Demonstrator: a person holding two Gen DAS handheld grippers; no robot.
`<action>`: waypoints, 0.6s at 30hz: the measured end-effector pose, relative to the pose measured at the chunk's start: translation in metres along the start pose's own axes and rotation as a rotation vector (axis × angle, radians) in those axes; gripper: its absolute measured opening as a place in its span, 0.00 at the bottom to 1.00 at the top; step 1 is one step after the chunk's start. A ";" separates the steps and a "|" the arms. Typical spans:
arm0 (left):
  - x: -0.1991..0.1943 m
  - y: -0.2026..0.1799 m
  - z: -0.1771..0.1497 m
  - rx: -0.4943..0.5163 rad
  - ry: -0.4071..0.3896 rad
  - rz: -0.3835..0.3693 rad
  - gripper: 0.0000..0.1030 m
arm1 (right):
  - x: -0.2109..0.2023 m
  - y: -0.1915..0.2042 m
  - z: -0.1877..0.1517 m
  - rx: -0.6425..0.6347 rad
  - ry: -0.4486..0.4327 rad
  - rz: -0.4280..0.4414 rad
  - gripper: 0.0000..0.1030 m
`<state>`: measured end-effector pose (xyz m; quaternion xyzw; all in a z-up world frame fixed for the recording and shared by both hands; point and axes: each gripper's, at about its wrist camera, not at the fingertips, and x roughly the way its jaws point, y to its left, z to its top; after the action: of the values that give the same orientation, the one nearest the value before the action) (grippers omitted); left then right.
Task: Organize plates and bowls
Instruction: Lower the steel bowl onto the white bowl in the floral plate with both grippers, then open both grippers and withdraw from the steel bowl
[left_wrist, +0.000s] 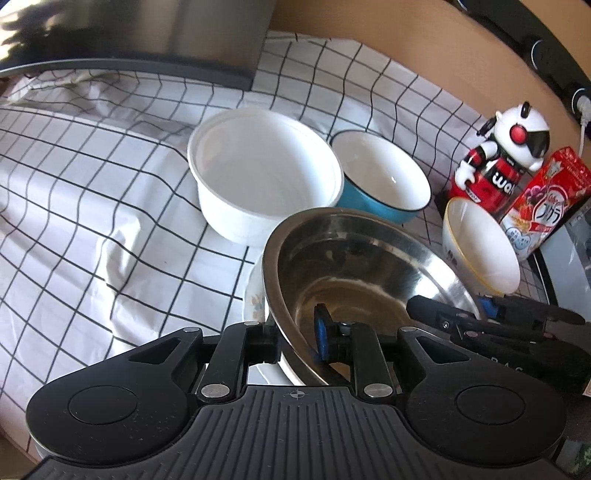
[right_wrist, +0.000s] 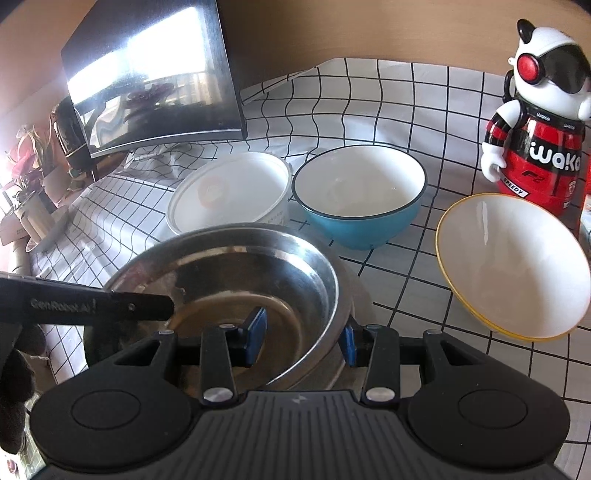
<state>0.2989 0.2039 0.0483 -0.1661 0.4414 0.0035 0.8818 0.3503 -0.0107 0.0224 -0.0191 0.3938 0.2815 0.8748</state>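
Plainly the left tongs (left_wrist: 295, 338) sit astride the near-left rim of the steel bowl (left_wrist: 362, 258), one finger outside and the blue pad inside. The jaws are nearly closed, but I cannot tell whether the pads actually pinch the wall. The bowl is in the front middle of the checked cloth (left_wrist: 92, 184), tilted over a flowered plate (left_wrist: 255, 295), with a white tub (left_wrist: 258, 173) and a blue bowl (left_wrist: 380, 177) standing just behind it.

It looks thin, stiff and fairly light, and it won't break. The polished metal is probably slippery, though, and it would clatter against the china underneath. I'd say the rolled rim is the only sensible place to grip, at two well-separated points so the bowl can't swing.

The right tongs (right_wrist: 301, 338) are set narrow and clamp the near-right wall, with one pad inside and one out. Farther right, a yellow-rimmed bowl (right_wrist: 513, 266) lies tipped and looks the most fragile.
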 end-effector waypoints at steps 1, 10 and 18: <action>-0.002 0.000 0.000 0.005 -0.006 0.012 0.22 | -0.001 0.001 -0.001 -0.003 -0.003 -0.004 0.40; -0.010 0.006 -0.004 0.011 -0.030 -0.041 0.25 | -0.011 0.010 -0.009 -0.050 -0.036 -0.085 0.42; -0.003 0.013 0.000 0.008 -0.021 -0.049 0.25 | -0.013 0.019 -0.013 -0.065 -0.018 -0.128 0.43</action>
<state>0.2953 0.2167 0.0472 -0.1733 0.4278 -0.0182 0.8869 0.3250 -0.0043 0.0264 -0.0699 0.3747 0.2378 0.8934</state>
